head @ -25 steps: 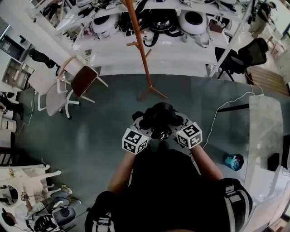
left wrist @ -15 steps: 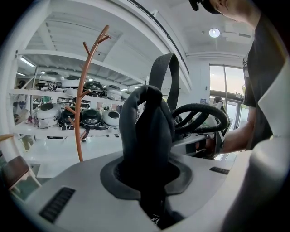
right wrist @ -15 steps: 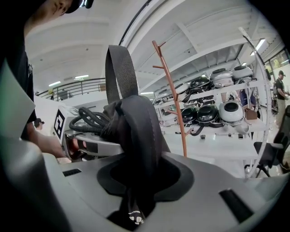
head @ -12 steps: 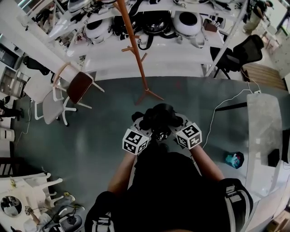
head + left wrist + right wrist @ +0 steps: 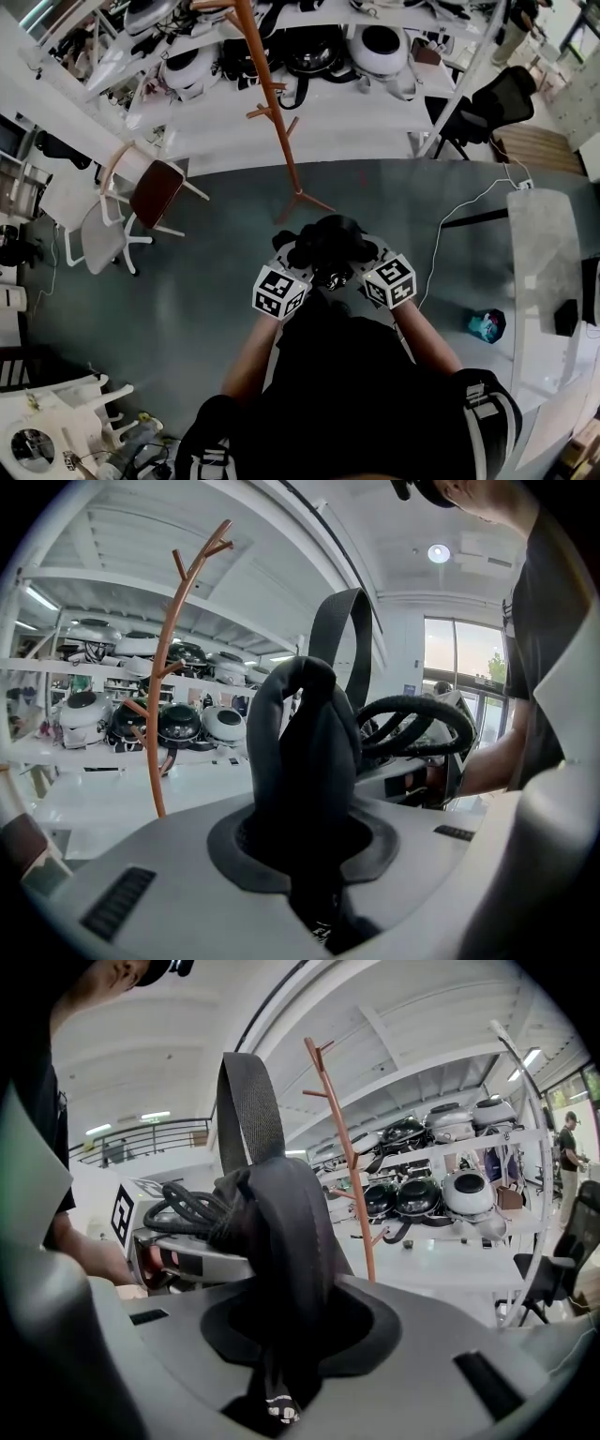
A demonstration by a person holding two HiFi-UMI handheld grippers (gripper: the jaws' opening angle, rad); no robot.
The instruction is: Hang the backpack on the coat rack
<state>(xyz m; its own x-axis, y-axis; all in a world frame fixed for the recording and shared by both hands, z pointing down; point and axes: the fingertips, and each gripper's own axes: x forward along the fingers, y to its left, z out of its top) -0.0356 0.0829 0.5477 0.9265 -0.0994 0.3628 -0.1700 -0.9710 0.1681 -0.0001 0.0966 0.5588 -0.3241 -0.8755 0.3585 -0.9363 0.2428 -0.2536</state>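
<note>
The left gripper (image 5: 292, 251) is clenched on a fold of the black backpack (image 5: 328, 242), which is held in the air between both tools in front of the person, and the right gripper (image 5: 364, 251) is clamped on the same backpack from the other side. In the head view the coat rack (image 5: 278, 131) stands at about 11 o'clock from the backpack, near but not touching, its orange pole upright with short pegs (image 5: 258, 111) along it, and the left gripper is a little nearer to it. I judge that the coming move must bring the strap loop (image 5: 339, 639) forward and up to a peg.
</note>
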